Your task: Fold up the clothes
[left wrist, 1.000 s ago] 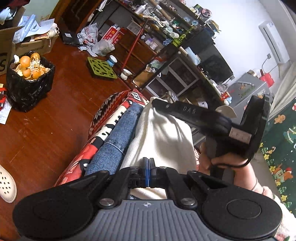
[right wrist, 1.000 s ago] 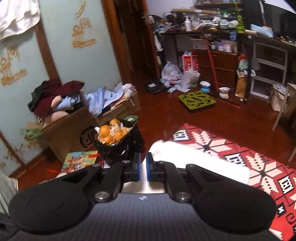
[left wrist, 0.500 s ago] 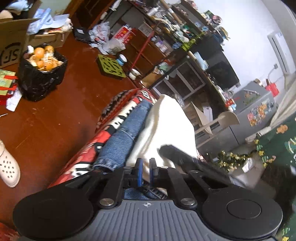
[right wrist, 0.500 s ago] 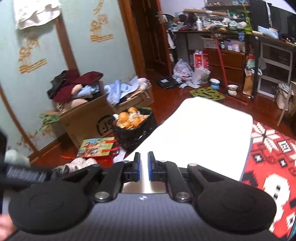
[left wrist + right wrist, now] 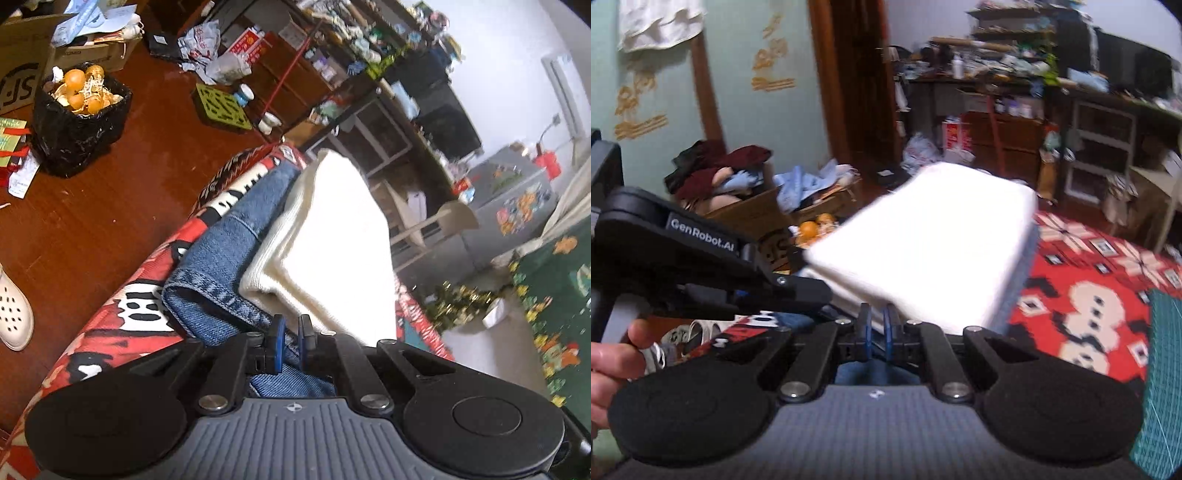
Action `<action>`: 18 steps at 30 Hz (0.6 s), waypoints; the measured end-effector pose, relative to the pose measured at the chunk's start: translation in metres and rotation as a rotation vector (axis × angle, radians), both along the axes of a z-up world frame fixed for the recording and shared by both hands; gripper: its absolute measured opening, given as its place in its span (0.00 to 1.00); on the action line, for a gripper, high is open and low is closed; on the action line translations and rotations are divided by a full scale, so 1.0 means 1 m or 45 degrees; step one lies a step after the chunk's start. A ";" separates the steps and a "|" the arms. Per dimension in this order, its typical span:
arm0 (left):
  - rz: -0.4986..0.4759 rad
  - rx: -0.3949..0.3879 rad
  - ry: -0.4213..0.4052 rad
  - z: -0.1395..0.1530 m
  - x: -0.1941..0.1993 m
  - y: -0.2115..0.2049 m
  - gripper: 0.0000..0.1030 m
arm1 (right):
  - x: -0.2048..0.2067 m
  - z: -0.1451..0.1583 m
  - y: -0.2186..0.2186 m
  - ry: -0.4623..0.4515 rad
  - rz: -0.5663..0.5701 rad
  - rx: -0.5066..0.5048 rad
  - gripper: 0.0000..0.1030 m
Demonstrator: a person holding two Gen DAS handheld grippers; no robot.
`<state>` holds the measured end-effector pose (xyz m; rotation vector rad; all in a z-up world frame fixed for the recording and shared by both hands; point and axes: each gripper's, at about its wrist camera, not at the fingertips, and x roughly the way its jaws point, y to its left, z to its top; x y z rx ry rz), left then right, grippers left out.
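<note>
Jaws on both your grippers are nearly shut, with no cloth visibly pinched.
Your left gripper (image 5: pixel 290 328) and right gripper (image 5: pixel 878 325) sit at the near edge of the folded cream knit garment (image 5: pixel 332 236), stacked on folded blue denim jeans (image 5: pixel 236 258) atop the red patterned cover (image 5: pixel 122 332). Nudge that edge and the stack could slide and unfold.

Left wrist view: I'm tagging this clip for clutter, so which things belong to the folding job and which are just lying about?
Part of the job:
- white folded garment
- blue jeans beneath it
- left hand-held gripper, right hand-held gripper

Just lying about:
- black bin of oranges
- green mat on the floor
- white clog
- cardboard box
</note>
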<state>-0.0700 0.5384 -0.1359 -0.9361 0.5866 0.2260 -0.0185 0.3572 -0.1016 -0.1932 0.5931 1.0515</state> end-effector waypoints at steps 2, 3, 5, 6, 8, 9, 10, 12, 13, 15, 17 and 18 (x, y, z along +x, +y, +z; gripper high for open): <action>-0.016 0.014 0.018 0.000 0.003 -0.003 0.05 | 0.004 -0.001 -0.013 0.008 -0.037 0.008 0.05; -0.021 0.018 0.024 -0.001 0.004 -0.004 0.05 | 0.005 -0.001 -0.019 0.014 -0.057 0.012 0.05; -0.039 0.018 0.026 0.000 0.005 -0.008 0.05 | 0.011 0.000 -0.031 0.038 -0.085 0.024 0.05; -0.058 0.016 0.020 0.001 0.005 -0.010 0.05 | 0.013 0.001 -0.037 0.056 -0.094 0.036 0.08; -0.110 0.024 0.005 0.005 0.006 -0.017 0.05 | 0.010 0.004 -0.048 0.062 -0.114 0.046 0.08; -0.136 0.028 -0.001 0.007 0.007 -0.020 0.05 | 0.009 0.005 -0.053 0.064 -0.125 0.050 0.09; -0.159 0.040 -0.004 0.008 0.009 -0.024 0.05 | 0.008 0.006 -0.057 0.049 -0.143 0.054 0.09; -0.195 0.065 0.000 0.010 0.014 -0.030 0.05 | 0.008 0.006 -0.059 0.013 -0.180 0.049 0.15; -0.209 0.078 0.005 0.011 0.017 -0.033 0.05 | 0.010 0.005 -0.058 -0.002 -0.197 0.039 0.18; -0.231 0.103 0.016 0.013 0.023 -0.038 0.05 | 0.016 0.003 -0.054 -0.008 -0.214 0.020 0.18; -0.248 0.130 0.029 0.015 0.028 -0.044 0.05 | 0.020 0.002 -0.051 -0.009 -0.209 0.016 0.18; -0.256 0.148 0.037 0.016 0.030 -0.046 0.05 | 0.019 0.002 -0.049 -0.010 -0.198 0.017 0.17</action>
